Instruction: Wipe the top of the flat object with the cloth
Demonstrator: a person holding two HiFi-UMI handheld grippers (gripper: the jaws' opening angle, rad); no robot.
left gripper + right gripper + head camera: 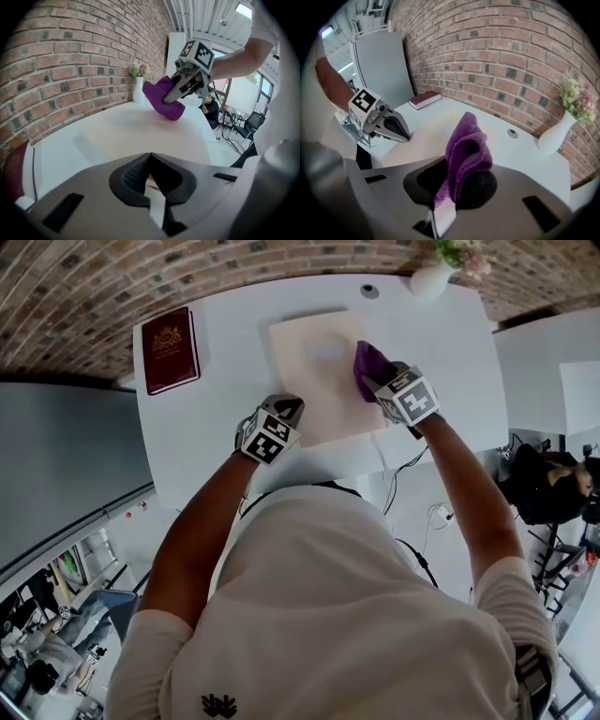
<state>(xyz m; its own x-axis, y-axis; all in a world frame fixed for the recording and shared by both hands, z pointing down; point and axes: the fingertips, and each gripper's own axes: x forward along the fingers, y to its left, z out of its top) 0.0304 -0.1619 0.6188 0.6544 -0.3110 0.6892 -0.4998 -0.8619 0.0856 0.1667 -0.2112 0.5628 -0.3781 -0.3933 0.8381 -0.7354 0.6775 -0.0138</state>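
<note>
At the near left corner of the flat cream board (309,399), the left gripper (291,409), jaws clenched together with nothing between. Farther right, on the board's top, the right gripper (377,381), jaws grasping a bunched purple cloth (367,364) touching the surface. Beyond, on the white counter (206,456): maroon book (170,348) far left, white vase (429,279) far right.

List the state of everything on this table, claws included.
Cloth: bunched, on board.
Board: flat on table.
Book: closed, lying flat.
Vase: upright, holding flowers.
Left claw: shut, empty, at board's near corner.
Right claw: shut on cloth.
</note>
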